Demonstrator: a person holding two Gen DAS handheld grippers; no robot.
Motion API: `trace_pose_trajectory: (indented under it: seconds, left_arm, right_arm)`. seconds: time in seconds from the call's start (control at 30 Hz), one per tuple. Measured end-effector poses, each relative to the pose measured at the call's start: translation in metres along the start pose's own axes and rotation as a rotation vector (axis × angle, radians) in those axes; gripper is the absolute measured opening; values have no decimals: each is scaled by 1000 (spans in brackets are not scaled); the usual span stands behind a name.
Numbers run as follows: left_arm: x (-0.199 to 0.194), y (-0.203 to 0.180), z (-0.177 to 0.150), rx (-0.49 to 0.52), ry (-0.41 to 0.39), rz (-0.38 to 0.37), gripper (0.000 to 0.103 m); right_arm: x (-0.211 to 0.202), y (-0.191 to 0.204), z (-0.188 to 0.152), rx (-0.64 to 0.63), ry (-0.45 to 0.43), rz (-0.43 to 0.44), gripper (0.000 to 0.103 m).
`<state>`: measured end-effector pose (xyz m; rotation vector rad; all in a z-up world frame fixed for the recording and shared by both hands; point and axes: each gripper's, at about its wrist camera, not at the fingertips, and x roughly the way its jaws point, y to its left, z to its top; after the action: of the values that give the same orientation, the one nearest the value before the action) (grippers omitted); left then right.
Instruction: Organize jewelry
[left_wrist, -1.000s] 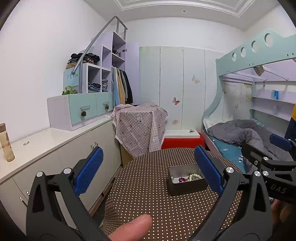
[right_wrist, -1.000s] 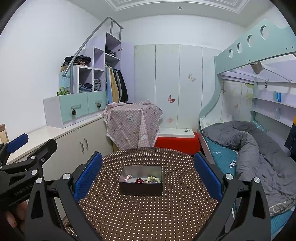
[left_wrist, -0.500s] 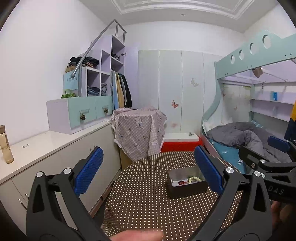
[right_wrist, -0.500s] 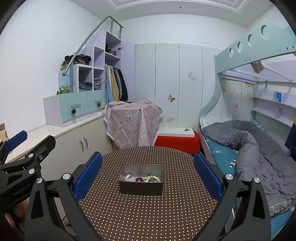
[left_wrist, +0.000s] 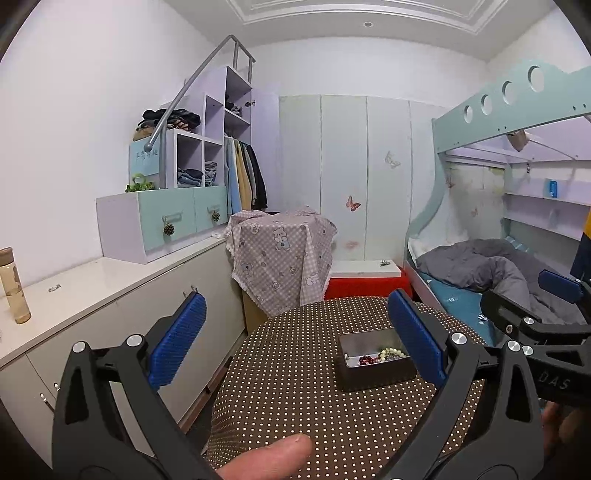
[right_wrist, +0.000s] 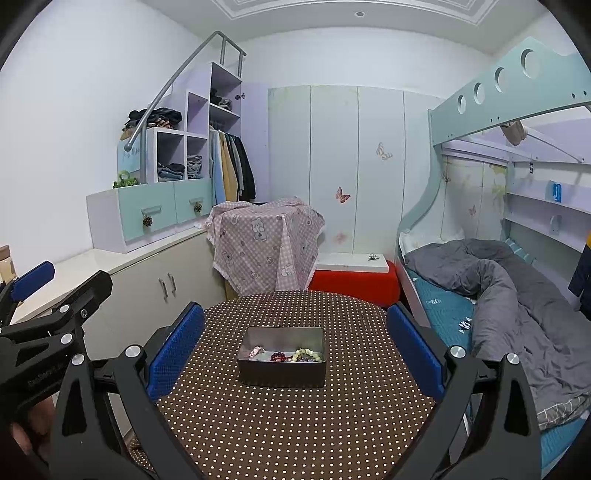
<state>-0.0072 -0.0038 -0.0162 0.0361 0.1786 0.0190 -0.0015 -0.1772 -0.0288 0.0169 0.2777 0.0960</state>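
Both grippers empty, fingers spread wide, nothing between them. Left gripper and right gripper hang above the near part of the tabletop, not touching it. A thumb tip pokes into the left view below the fingers.

Just past the right fingers, centred between them: the open metal tin on the dotted cloth. Jewelry sits along its front wall inside: a pink piece toward the left finger, dark red beads mid, a pale green bead bracelet toward the right finger. Pieces touch or overlap; can't tell if they're tangled.

In the left view the tin lies just inside the right finger, partly hidden by it. The right gripper crowds in from that side.

Beyond the tin: tabletop far edge, then a checked cloth cover and a red box, well apart.

Risks, my read:
- Tin is light and the cloth looks slippery; a finger catching the rim could shove or tip it.
- Tin walls are tall and the beads hug the front one, so wide fingers may hit the rim before the beads.
- Overlapping strands: pinching one could drag another out.
- Both grippers converging on the tin could collide.
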Motion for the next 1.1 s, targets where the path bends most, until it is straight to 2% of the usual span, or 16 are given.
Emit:
trace_pose_trajectory:
  seconds: [0.77, 0.97, 1.1]
  left_arm:
    - [3, -2, 1, 2, 2, 1, 97]
    - [-3, -3, -3, 22, -47, -19, 97]
    - [3, 0, 0, 1, -19, 7, 97]
  right_arm:
    - [0, -1, -2, -2, 0, -3, 95]
    - [4, -4, -8, 5, 13, -7, 95]
    - [4, -6, -9, 4, 11, -8, 95]
